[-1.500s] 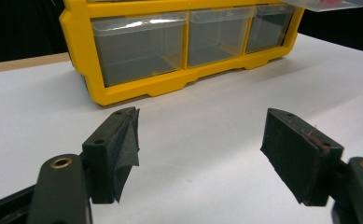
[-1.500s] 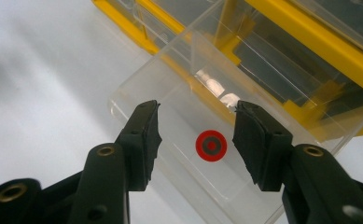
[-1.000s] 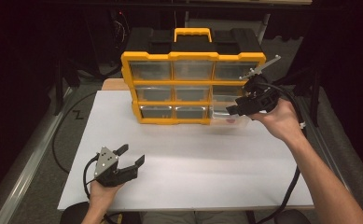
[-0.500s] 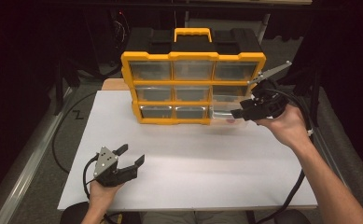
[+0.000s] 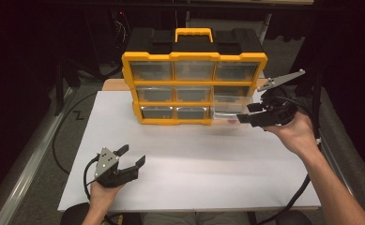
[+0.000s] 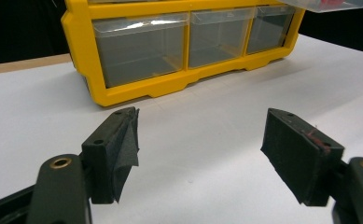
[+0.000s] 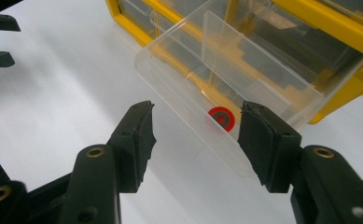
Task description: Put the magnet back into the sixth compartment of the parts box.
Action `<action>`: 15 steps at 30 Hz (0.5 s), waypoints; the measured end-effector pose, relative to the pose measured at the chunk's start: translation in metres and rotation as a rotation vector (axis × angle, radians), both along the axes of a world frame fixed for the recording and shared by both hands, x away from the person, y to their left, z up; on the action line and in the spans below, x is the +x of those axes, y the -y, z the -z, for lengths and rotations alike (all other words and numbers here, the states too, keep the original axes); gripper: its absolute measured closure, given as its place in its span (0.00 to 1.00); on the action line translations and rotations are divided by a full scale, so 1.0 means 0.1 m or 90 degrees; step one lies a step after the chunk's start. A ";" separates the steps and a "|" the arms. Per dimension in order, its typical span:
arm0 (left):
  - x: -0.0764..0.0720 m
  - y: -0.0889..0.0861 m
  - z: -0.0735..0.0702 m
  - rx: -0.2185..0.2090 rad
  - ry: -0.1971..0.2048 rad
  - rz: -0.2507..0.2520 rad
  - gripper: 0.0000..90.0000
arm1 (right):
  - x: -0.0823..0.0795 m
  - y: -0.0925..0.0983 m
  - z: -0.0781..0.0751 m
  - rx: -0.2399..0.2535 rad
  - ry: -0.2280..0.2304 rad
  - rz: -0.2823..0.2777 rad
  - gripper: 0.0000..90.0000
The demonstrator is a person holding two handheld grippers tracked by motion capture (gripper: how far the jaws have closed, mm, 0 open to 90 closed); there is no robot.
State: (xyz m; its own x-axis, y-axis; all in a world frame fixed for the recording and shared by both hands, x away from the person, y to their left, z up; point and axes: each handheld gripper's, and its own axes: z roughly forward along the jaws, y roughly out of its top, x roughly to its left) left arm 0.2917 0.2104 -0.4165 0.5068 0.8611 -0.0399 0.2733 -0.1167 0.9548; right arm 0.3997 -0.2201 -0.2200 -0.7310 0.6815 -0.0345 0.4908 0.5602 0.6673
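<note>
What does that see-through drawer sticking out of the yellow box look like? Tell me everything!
The drawer is clear plastic, a long open-topped tray, pulled most of the way out of the bottom right slot of the yellow organizer above the white table. A small red and grey ring lies inside near its front wall. The right gripper sits at that front end, its jaws having just been opening, pads apart on either side.

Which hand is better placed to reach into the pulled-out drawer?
Right. The right gripper sits open at the clear drawer holding a red ring; the left gripper rests far off near the table's front edge.
</note>
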 end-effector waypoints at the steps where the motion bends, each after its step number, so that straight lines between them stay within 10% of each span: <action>1: 0.00 0.00 0.00 0.000 0.000 0.000 0.30 | -0.01 0.01 0.00 0.001 0.002 0.001 0.52; 15: 0.00 0.00 0.00 -0.003 0.001 -0.001 0.30 | -0.12 0.14 0.12 0.011 0.014 0.008 0.52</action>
